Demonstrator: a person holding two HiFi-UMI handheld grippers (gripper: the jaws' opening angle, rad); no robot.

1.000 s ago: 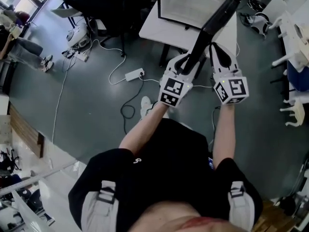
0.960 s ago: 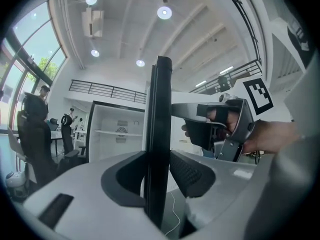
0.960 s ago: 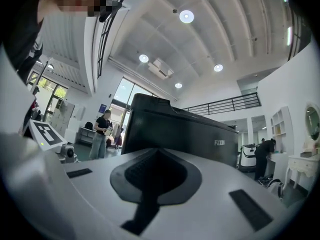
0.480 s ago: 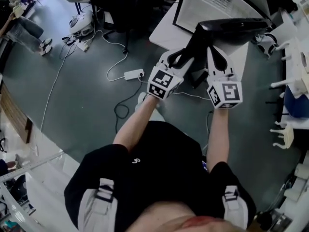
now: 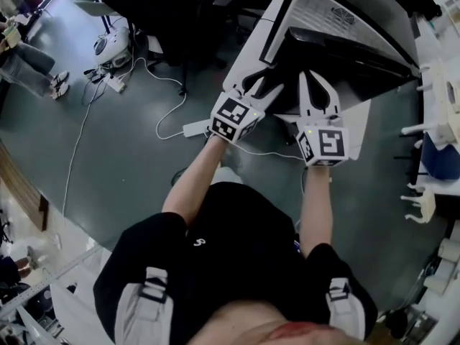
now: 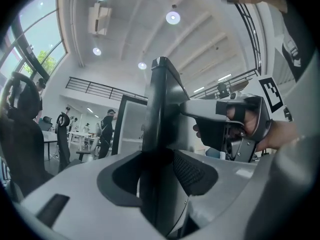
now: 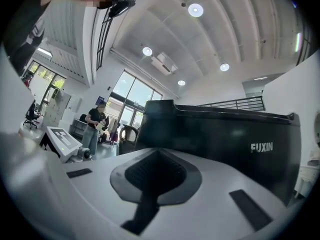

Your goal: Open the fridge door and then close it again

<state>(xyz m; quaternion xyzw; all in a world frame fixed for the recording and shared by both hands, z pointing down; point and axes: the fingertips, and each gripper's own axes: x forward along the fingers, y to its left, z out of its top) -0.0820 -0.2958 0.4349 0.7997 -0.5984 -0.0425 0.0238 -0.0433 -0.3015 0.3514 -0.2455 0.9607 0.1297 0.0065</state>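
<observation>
The fridge [image 5: 248, 45] has white sides and stands at the top of the head view. Its black door [image 5: 352, 49] lies almost flat against the front. My left gripper [image 5: 256, 87] straddles the door's free edge [image 6: 159, 109]. That edge runs between the two pads while the jaws are opening, and a sliver of gap shows beside the right pad. My right gripper [image 5: 315, 79] is shut with nothing in it, and its tips point at the door's black face [image 7: 225, 139], which carries white lettering. The left gripper view shows the right gripper [image 6: 240, 129] beside the door. The left gripper's marker cube [image 7: 60, 140] shows in the right gripper view.
A power strip [image 5: 194, 128] and loose cables lie on the grey floor left of my hands. Black office chairs [image 5: 151, 6] stand behind them. A seated person [image 5: 29, 60] is at the far left. White furniture [image 5: 424, 200] lines the right edge.
The door has swung from wide open to nearly closed against the fridge. Both grippers travelled forward with it toward the fridge.
</observation>
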